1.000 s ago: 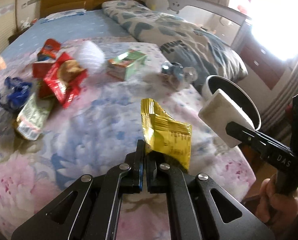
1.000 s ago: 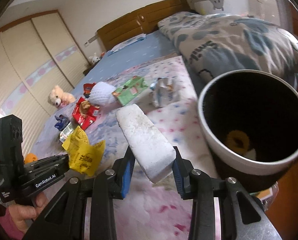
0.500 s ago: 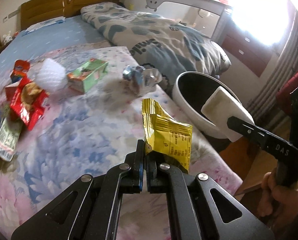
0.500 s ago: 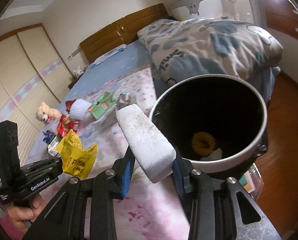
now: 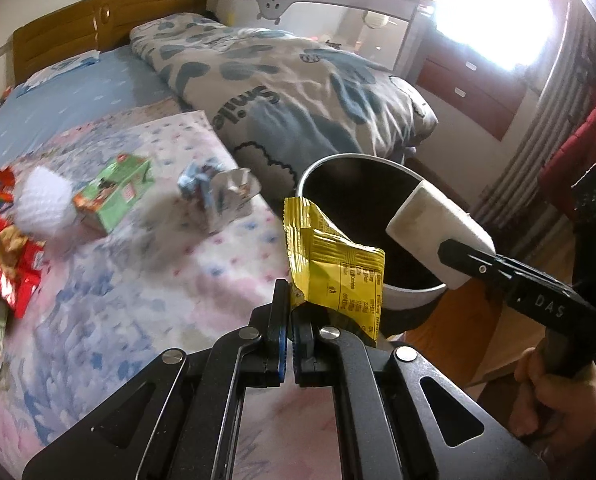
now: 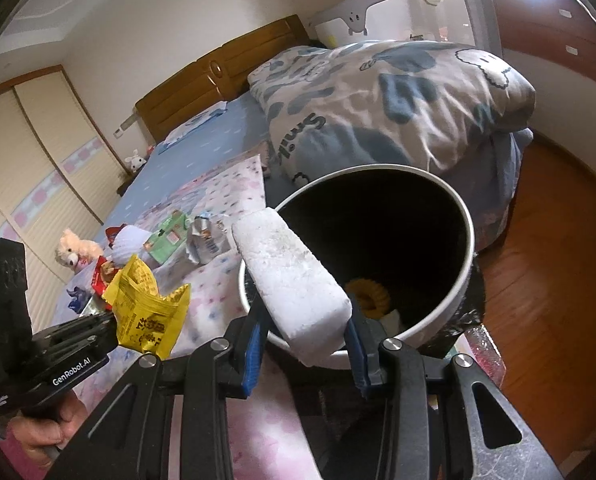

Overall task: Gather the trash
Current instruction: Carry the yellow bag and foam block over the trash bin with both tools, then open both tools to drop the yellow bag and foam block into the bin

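The left tool (image 5: 289,312) is pressed together on the bottom edge of a yellow wrapper (image 5: 332,256), which stands up from it just beside the bin (image 5: 378,160) rim. At its 2 o'clock the right tool (image 6: 304,334) pinches a white foam block (image 6: 293,280) between blue pads, the block's far end out over the bin's open mouth. Inside the bin lies something yellow (image 6: 368,298). On the bed (image 5: 145,264), around 10 o'clock from the left tool, sit a green carton (image 5: 113,194), a crumpled silver wrapper (image 5: 221,192), a white net (image 5: 43,206) and a red packet (image 5: 5,264).
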Tool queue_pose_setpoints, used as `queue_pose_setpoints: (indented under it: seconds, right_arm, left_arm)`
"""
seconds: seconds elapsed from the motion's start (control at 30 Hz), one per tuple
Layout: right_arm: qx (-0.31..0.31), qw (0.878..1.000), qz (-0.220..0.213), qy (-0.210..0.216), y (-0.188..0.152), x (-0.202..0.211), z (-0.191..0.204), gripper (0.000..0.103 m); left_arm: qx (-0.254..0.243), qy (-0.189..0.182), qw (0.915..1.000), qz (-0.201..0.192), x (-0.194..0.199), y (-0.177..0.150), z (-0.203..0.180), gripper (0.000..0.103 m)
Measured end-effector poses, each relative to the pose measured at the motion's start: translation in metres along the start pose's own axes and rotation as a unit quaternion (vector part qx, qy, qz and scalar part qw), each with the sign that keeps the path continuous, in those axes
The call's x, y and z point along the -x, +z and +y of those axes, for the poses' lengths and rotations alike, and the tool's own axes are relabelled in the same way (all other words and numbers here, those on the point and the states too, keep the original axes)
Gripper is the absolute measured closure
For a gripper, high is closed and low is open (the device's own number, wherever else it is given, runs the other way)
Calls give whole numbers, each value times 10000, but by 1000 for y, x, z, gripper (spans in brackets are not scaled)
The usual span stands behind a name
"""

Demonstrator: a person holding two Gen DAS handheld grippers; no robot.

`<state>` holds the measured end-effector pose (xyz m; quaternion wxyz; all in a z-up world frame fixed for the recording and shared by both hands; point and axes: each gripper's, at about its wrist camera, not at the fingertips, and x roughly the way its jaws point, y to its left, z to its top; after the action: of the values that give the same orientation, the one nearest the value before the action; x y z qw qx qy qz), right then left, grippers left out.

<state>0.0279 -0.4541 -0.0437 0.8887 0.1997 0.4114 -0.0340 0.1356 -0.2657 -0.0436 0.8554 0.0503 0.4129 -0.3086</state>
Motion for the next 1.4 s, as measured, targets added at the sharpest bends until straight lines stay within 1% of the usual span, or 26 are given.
queue_pose_setpoints:
  seconds: [0.3,0.63,1.13,1.27,1.33,1.4]
  right_arm:
    - [-124,9999,5,-103,12,-1,-17,67]
    - [-189,9997,36,-147,24,-8,-32,67]
    - [-212,9995,132,-206,36,-21,-43,66]
    - [-217,9994,155,-216,38,-24,-45,64]
    - [-223,9993,181,-234,39,-26,-46,63]
    - [-266,9992,213,-215,40,-27,-48,59]
  left_arm:
    - [-178,-80,9998,24,-17,19,-22,102]
    - [-266,-154,9994,178,-38,34,-36,102]
    - [-308,-178,9987,367,-61,45,-44,102]
    - [-308,-165,9985,420,-66,46,-45,102]
    - [-330,-186,9983,445,-68,46,-46,100]
    - [-334,-170,9982,478,-69,45,-47,93]
